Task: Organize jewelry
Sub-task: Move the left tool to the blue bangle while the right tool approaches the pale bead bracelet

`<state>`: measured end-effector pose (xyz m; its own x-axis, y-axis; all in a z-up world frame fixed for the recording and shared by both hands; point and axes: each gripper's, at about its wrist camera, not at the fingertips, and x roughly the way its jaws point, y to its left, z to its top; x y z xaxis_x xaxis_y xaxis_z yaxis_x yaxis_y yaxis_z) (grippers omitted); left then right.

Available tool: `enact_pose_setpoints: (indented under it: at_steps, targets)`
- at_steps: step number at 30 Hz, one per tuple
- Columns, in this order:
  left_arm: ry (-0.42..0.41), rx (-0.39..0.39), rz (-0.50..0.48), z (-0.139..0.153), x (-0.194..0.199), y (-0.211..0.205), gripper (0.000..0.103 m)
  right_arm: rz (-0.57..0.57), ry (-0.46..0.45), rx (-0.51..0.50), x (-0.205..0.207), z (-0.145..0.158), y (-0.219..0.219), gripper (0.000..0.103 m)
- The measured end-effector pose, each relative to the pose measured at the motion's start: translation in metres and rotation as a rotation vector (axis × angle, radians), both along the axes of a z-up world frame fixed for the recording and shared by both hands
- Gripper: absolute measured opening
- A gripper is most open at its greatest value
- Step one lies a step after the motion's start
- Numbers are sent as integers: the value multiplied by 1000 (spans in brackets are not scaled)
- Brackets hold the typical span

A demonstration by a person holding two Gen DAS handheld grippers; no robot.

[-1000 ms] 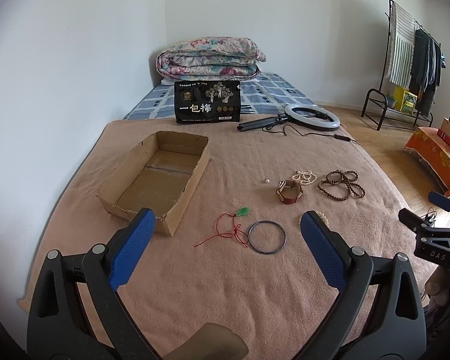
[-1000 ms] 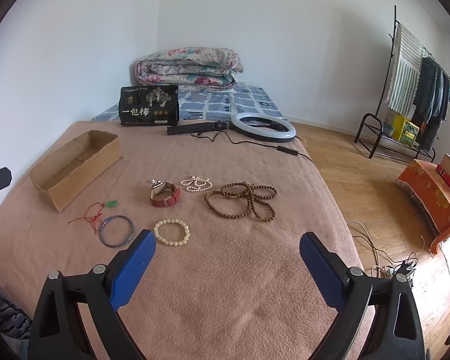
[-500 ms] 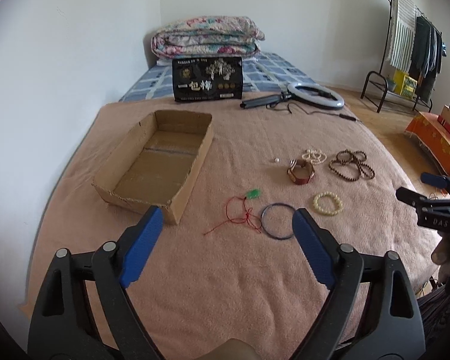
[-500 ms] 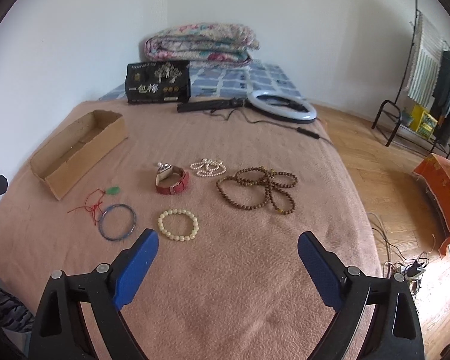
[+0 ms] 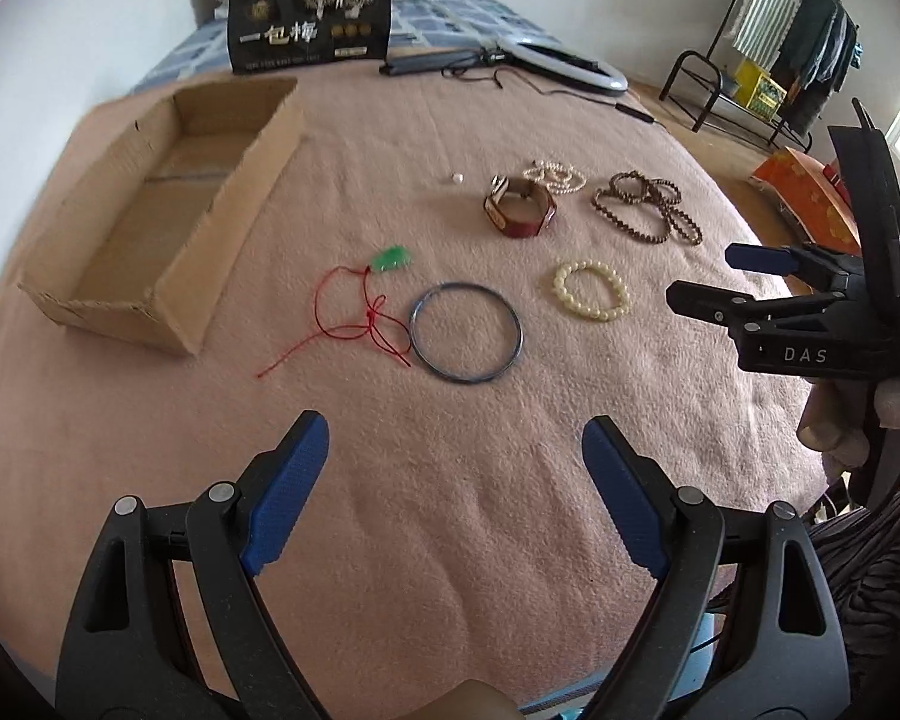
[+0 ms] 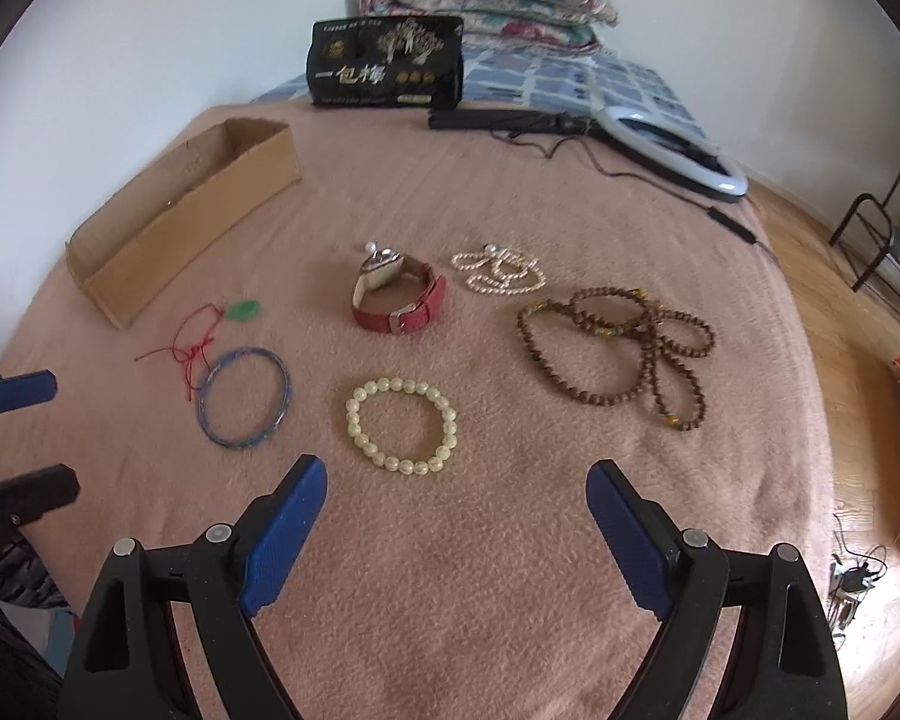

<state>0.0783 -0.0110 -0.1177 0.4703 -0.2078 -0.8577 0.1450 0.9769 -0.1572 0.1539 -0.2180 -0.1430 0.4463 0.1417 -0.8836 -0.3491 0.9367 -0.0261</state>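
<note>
Pink-blanketed bed bears cardboard box, bracelets, watch, bead strings.

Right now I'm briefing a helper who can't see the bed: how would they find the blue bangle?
On the pink blanket, look near the open cardboard box. The thin blue metal bangle lies flat between a red cord with a green pendant and a pale yellow bead bracelet. It is the only smooth, beadless ring.

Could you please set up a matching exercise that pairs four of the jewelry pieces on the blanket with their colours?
Things:
1. bangle
2. watch strap
3. round-bead bracelet
4. long bead string

Colours:
A. brown
B. red
C. blue
D. pale cream

Pairs: 1-C, 2-B, 3-D, 4-A
</note>
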Motion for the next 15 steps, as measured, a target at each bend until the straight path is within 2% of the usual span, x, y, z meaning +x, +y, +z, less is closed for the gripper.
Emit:
enact_pose_setpoints:
  at_steps: [4,9,15]
  targets:
    - [3,2,27,-6,10,1,87,40,16,-10,7,-8,4,90]
    - [8,24,2,-18,22,-11,85,61,40,-35,17,-24,3,90]
    - [66,42,16,-46,42,-15,85,104,62,-41,20,-36,11,92]
